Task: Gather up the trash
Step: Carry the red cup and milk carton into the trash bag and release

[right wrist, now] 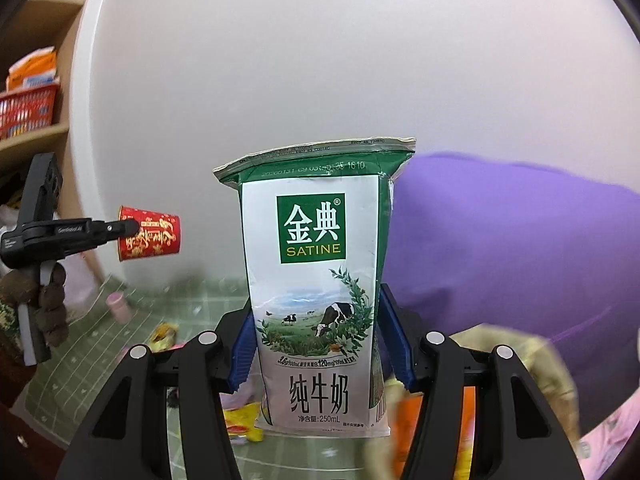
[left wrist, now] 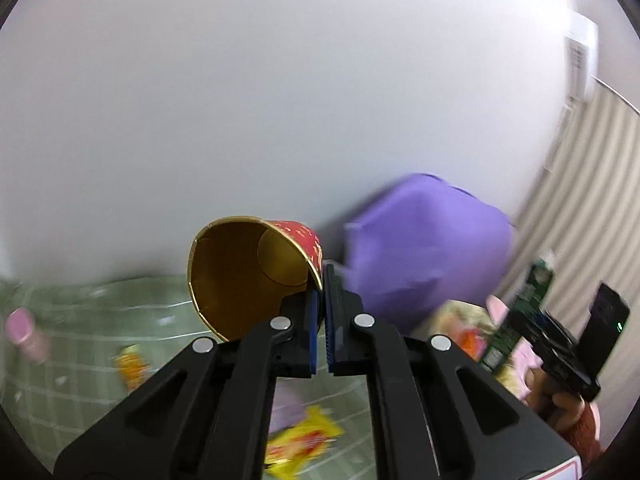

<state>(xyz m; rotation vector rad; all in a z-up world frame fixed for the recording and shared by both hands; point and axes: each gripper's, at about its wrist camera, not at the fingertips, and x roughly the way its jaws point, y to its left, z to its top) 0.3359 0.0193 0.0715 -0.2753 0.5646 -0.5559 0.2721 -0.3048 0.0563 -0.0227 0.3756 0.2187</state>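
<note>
Closest to each camera are two black hand-held grippers with blue pads. One, the left gripper [left wrist: 322, 292], has its jaws pressed almost together, pinching the rim wall of a paper cup [left wrist: 248, 276]. That cup is red with gold print outside and gold inside; it lies on its side in the air, its open mouth facing the left wrist camera. From the right wrist view the same cup [right wrist: 149, 233] sticks out sideways from the jaws, with a person's hand [right wrist: 50, 300] wrapped round the handle below.

Meanwhile the right gripper [right wrist: 318, 340] has its jaws spread wide, clamped on both sides of a milk carton [right wrist: 316, 280]. It is white and green, upright, with cows pictured on the front, and its top flaps are spread open.

Behind the carton sits a large purple bag [right wrist: 500, 240], blurred, against a pale wall. Below lies a green checked tablecloth [left wrist: 80, 320] scattered with a yellow wrapper [left wrist: 304, 440], an orange wrapper [left wrist: 132, 364] and a small pink bottle [right wrist: 118, 306]. At far left, wooden shelves hold a red basket [right wrist: 28, 108].
</note>
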